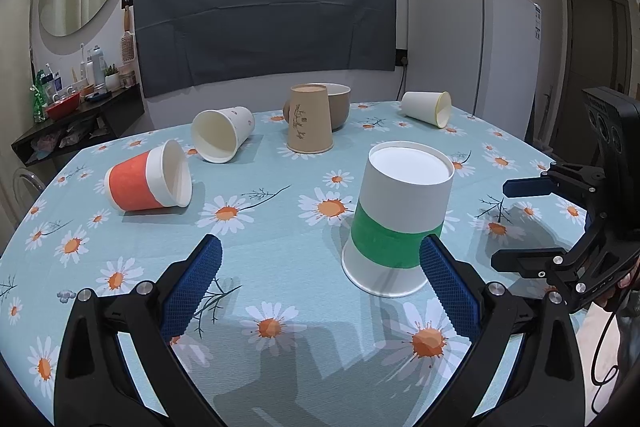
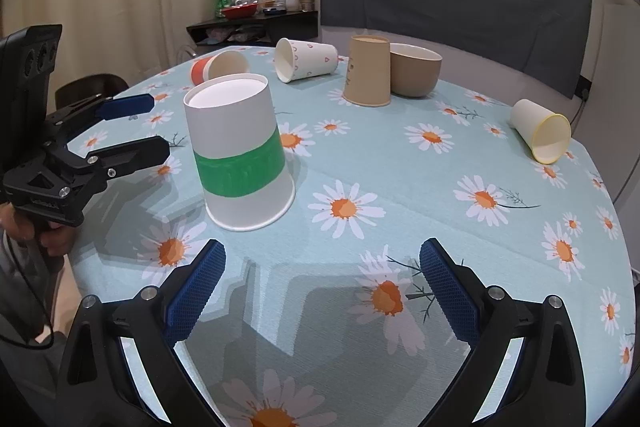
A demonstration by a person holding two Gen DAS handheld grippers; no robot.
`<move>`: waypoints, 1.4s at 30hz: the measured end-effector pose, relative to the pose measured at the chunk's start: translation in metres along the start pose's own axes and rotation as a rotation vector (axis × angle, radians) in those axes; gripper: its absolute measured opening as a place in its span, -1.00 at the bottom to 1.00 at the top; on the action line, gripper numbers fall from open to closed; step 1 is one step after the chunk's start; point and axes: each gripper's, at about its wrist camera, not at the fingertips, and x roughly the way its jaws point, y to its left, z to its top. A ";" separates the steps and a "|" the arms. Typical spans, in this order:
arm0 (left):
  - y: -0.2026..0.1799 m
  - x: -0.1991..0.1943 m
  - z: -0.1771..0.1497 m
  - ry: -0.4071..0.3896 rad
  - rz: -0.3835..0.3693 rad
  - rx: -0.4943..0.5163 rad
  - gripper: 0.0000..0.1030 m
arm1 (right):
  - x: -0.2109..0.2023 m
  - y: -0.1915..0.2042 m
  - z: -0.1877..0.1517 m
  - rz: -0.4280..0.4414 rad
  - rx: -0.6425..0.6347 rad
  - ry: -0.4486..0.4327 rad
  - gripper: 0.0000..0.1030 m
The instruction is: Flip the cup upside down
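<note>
A white paper cup with a green band (image 1: 400, 215) stands upside down on the daisy tablecloth (image 1: 280, 267); it also shows in the right wrist view (image 2: 240, 155). My left gripper (image 1: 320, 267) is open and empty, its right finger close beside the cup's rim. My right gripper (image 2: 322, 267) is open and empty, just in front of the cup. An orange cup (image 1: 148, 183), a white patterned cup (image 1: 222, 135) and a yellow-rimmed cup (image 1: 428, 108) lie on their sides. A brown cup (image 1: 309, 119) stands upside down.
A beige bowl (image 1: 340, 105) sits behind the brown cup. The right gripper shows at the right edge of the left wrist view (image 1: 532, 223); the left gripper shows at the left edge of the right wrist view (image 2: 132, 127). A fridge (image 1: 472, 47) and a cluttered shelf (image 1: 80, 107) stand beyond the table.
</note>
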 end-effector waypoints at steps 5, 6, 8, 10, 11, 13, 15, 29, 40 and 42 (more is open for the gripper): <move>0.000 0.000 0.000 0.000 -0.001 0.001 0.88 | 0.000 0.000 0.000 0.001 -0.001 -0.003 0.82; 0.000 -0.001 0.000 0.000 -0.002 0.003 0.88 | 0.000 0.000 0.000 0.001 0.000 -0.002 0.82; -0.001 -0.001 0.000 -0.001 0.002 0.009 0.88 | 0.000 0.000 0.000 0.001 0.000 0.000 0.82; -0.001 -0.001 -0.001 -0.003 0.005 0.011 0.88 | 0.000 0.000 0.000 0.002 -0.001 0.001 0.82; -0.001 -0.001 -0.001 -0.003 0.004 0.011 0.88 | 0.000 0.000 0.000 0.001 -0.001 0.000 0.82; -0.001 -0.001 -0.001 -0.001 0.003 0.011 0.88 | 0.000 0.000 0.000 0.001 -0.002 -0.001 0.82; -0.002 -0.001 -0.001 0.000 0.003 0.012 0.89 | 0.000 0.000 0.001 0.000 -0.002 -0.001 0.82; -0.003 -0.002 -0.001 -0.001 -0.004 0.016 0.88 | 0.001 0.000 0.001 0.003 -0.002 0.002 0.82; -0.004 -0.002 -0.001 0.000 -0.017 0.019 0.88 | 0.000 0.000 0.001 0.004 -0.001 0.002 0.82; -0.003 -0.001 -0.001 0.003 -0.018 0.017 0.88 | 0.000 0.000 0.001 0.003 -0.001 0.002 0.82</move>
